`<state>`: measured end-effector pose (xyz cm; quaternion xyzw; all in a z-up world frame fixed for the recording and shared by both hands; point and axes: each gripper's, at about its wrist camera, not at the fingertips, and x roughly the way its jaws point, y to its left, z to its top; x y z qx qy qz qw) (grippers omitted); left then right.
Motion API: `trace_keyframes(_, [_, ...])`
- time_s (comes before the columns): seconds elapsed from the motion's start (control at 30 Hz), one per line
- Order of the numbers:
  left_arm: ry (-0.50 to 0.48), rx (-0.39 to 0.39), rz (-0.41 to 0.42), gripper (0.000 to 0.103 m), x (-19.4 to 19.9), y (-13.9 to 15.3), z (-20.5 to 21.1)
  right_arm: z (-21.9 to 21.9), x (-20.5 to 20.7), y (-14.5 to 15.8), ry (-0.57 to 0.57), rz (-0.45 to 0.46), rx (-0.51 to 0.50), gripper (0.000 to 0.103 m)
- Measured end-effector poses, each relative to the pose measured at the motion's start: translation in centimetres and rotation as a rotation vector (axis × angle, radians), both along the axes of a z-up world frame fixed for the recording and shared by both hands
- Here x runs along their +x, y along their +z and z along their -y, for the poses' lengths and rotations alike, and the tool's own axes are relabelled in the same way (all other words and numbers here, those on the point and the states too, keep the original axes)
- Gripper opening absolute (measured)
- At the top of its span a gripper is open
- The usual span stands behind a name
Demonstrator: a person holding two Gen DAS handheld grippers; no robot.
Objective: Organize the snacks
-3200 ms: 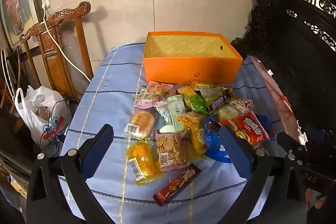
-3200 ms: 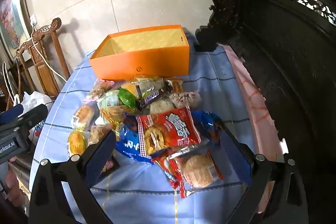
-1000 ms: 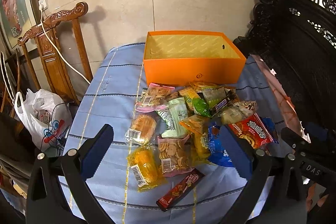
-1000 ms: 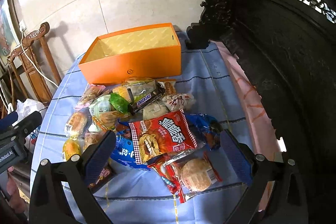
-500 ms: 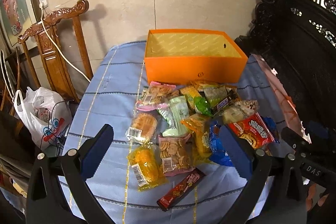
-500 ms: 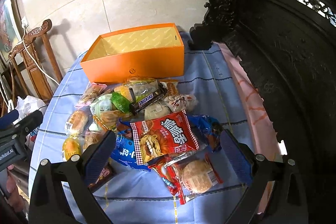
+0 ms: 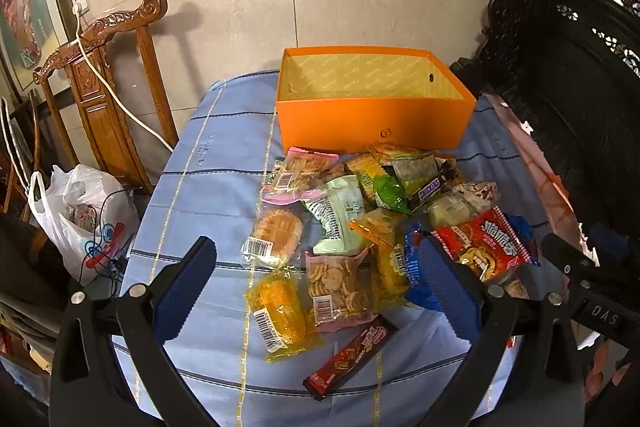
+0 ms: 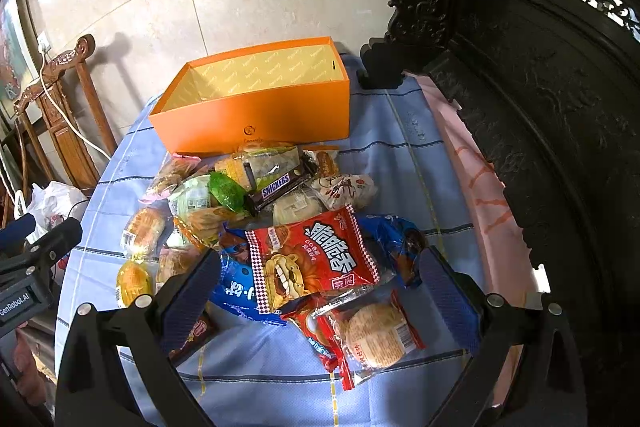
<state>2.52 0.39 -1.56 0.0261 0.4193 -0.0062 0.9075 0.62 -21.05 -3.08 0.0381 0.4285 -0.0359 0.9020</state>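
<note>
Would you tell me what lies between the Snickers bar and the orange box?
A clear packet of pale snacks lies between the Snickers bar and the orange box, seen from the right wrist.

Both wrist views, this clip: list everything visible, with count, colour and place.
orange box: one, orange, open, far end of table
Snickers bar: one, brown, mid-pile
red crisp bag: one, red, front right of pile
chocolate bar: one, dark red, nearest edge
other snack packets: many, mixed colours, heaped before the box
tablecloth: one, blue striped, over table
wooden chair: one, brown, left
plastic bag: one, white, floor left
left claw: open, above pile
right claw: open, above pile
</note>
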Motion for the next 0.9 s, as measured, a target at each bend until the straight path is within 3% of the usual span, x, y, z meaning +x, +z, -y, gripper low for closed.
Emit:
trace_keyframes(0.13, [-0.008, 0.012, -0.007, 0.099, -0.6, -1.8, -1.2, 0.2, 0.2, -0.8, 0.005, -0.016, -0.003, 0.099])
trace_keyframes(0.2, [0.016, 0.04, -0.051, 0.099, -0.8, -3.4, -2.2, 0.5, 0.2, -1.4, 0.003, -0.031, 0.003, 0.099])
trace_keyframes(0.33, [0.034, -0.018, -0.118, 0.099, -0.9, -5.6, -3.7, 0.9, 0.9, -2.7, 0.0, -0.056, 0.007, 0.099])
trace_keyframes(0.47, [-0.001, 0.04, -0.117, 0.099, -0.5, -6.8, -2.6, 0.6, 1.9, -4.2, 0.02, -0.099, 0.017, 0.099])
trace_keyframes(0.7, [-0.038, 0.047, -0.122, 0.099, 0.5, -8.2, -0.6, 0.0, 3.0, -4.5, 0.048, -0.094, 0.009, 0.099])
trace_keyframes(0.8, [-0.032, 0.048, -0.12, 0.099, 2.2, -11.1, 0.7, -0.3, 4.3, -5.6, 0.081, -0.06, 0.011, 0.099])
trace_keyframes(0.9, [-0.038, 0.09, -0.204, 0.099, 4.3, -15.3, 1.7, -0.7, 6.8, -8.9, 0.113, -0.099, 0.015, 0.099])
